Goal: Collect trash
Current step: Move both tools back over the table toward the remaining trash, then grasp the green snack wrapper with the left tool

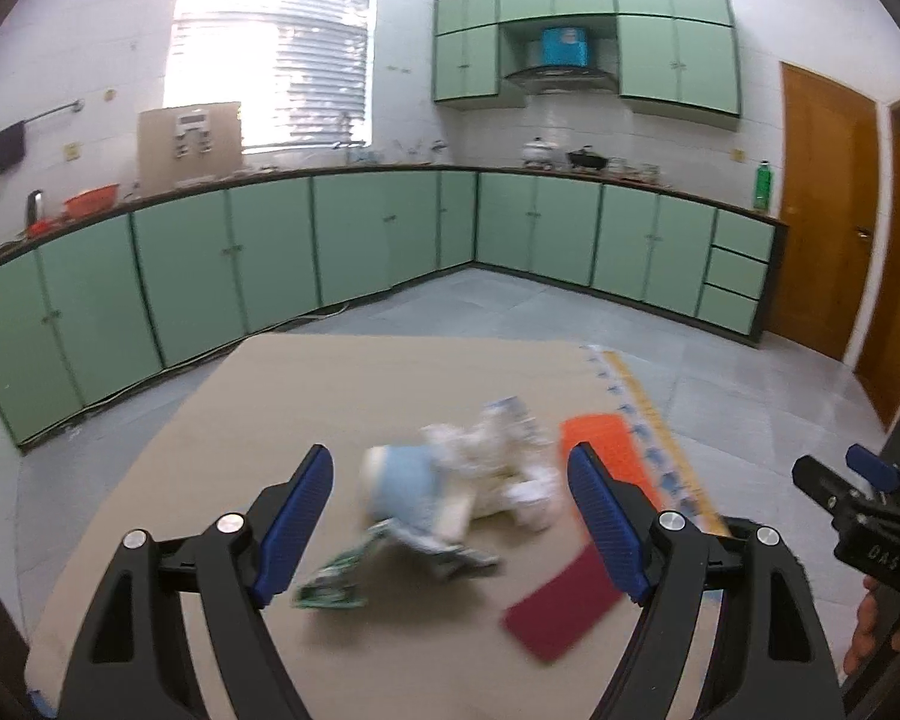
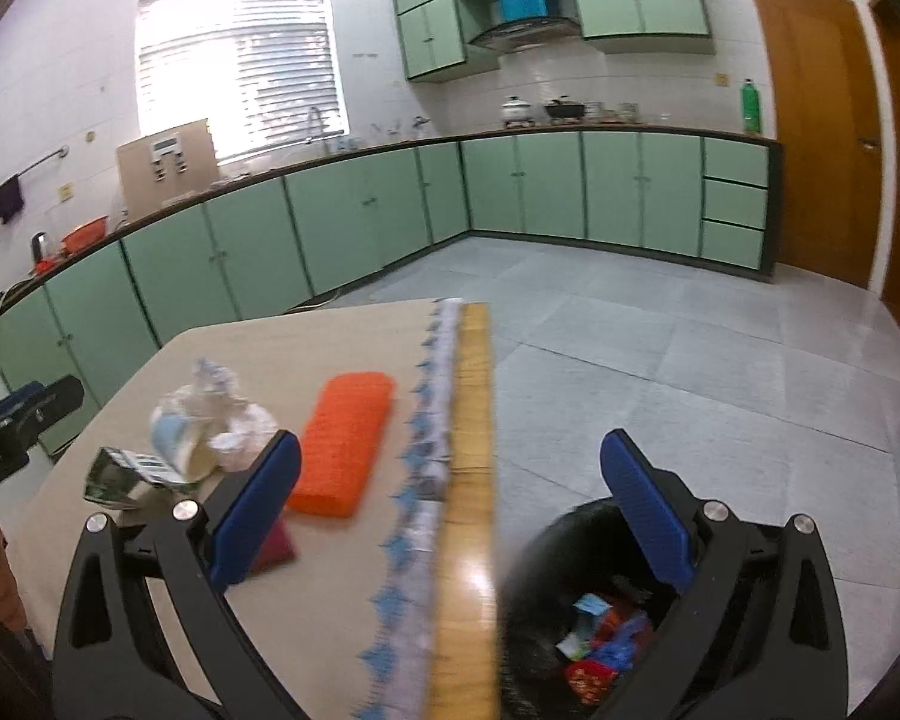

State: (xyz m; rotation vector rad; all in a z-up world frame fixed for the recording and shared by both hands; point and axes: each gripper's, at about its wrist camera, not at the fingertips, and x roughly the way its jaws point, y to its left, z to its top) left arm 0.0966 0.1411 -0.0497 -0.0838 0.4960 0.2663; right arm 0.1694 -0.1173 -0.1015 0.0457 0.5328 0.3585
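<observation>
A heap of trash (image 1: 450, 492) lies on the cloth-covered table (image 1: 342, 384): a light blue paper cup, crumpled white wrappers and a green printed packet (image 1: 330, 591). My left gripper (image 1: 450, 516) hovers above and before the heap, open, nothing between its blue pads. The same heap (image 2: 204, 438) shows at the left of the right wrist view. My right gripper (image 2: 450, 510) is open and empty, straddling the table's wooden edge (image 2: 471, 480). Below its right finger stands a black bin (image 2: 570, 630) on the floor with colourful wrappers inside.
An orange sponge (image 2: 345, 444) and a dark red cloth (image 1: 561, 615) lie on the table right of the heap. Green kitchen cabinets (image 1: 354, 240) line the far walls. Grey floor tiles (image 2: 690, 360) spread beyond the table. Wooden doors (image 1: 828, 210) stand at the right.
</observation>
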